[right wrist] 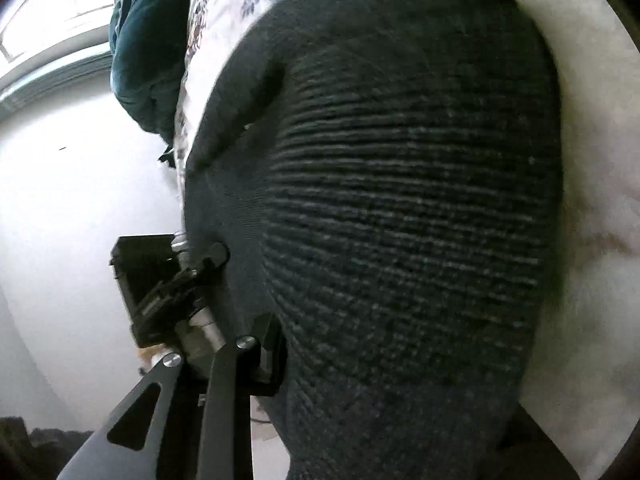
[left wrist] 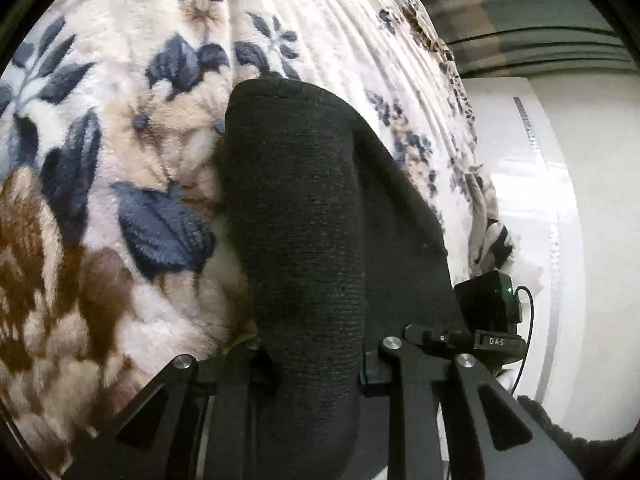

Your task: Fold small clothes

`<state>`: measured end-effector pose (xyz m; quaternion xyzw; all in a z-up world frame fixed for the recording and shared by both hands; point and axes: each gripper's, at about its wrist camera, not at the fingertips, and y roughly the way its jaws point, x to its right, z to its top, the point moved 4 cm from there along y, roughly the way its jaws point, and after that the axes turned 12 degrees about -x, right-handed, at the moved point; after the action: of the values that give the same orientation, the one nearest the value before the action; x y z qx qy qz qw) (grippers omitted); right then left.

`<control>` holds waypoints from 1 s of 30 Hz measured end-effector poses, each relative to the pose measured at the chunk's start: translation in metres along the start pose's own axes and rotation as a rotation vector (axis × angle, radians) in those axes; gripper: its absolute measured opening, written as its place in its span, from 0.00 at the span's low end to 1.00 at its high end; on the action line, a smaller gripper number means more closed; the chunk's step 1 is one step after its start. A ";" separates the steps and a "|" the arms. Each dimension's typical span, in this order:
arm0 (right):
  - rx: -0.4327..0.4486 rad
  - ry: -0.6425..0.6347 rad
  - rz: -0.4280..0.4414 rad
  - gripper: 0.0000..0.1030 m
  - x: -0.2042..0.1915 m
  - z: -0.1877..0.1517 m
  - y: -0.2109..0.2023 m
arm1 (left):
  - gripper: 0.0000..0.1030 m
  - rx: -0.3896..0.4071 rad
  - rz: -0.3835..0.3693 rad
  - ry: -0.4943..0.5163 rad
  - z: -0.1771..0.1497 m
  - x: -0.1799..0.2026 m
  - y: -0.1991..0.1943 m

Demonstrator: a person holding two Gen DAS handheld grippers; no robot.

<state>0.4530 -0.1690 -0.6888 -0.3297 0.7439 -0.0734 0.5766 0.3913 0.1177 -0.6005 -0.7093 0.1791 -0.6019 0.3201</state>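
Observation:
A dark knitted garment, a sock-like piece (left wrist: 304,216), hangs from my left gripper (left wrist: 316,372) over a floral fleece blanket (left wrist: 120,160). The left jaws are closed on its near end and the cloth hides the fingertips. In the right wrist view the same dark ribbed cloth (right wrist: 400,208) fills most of the frame. My right gripper (right wrist: 280,360) is shut on its edge; only its left finger (right wrist: 268,356) shows. The other gripper's body (right wrist: 156,292) is close on the left.
The blanket's edge (left wrist: 472,184) drops off at the right to a white floor (left wrist: 592,240). A teal cloth (right wrist: 148,40) lies at the blanket's far side. A window frame (right wrist: 48,40) is at the top left.

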 end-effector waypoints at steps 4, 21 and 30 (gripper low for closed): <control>0.059 0.007 -0.029 0.25 -0.024 -0.014 -0.008 | 0.18 -0.027 -0.032 0.035 0.002 0.013 -0.017; 0.265 -0.038 -0.051 0.24 -0.174 0.071 -0.053 | 0.19 -0.031 0.018 0.219 0.199 0.062 -0.116; 0.285 -0.062 -0.138 0.25 -0.184 0.237 -0.071 | 0.28 -0.054 0.068 0.173 0.341 0.016 -0.078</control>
<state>0.7178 -0.0536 -0.5818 -0.2967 0.6833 -0.2074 0.6341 0.7145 0.2457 -0.5608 -0.6565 0.2461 -0.6448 0.3045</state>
